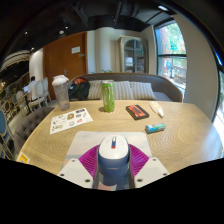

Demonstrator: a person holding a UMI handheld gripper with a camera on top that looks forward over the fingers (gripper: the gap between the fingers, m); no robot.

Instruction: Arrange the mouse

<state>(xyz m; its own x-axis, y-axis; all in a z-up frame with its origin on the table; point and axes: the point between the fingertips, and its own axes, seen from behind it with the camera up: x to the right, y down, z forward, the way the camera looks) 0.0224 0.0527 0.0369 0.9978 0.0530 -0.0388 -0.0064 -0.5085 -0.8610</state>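
Note:
A white and blue-grey computer mouse [113,158] sits between my two fingers, held above the wooden table [120,130]. Its white front points away from me and its blue-grey back is toward me. The magenta pads [90,159] press against both of its sides. My gripper [113,160] is shut on the mouse.
Beyond the fingers on the table stand a green can [107,96], a clear cup with a lid [61,92], a printed leaflet [70,120], a dark red flat box [137,112], a white stick-shaped item [157,109] and a small teal object [154,128]. Cushions and a sofa lie behind the table.

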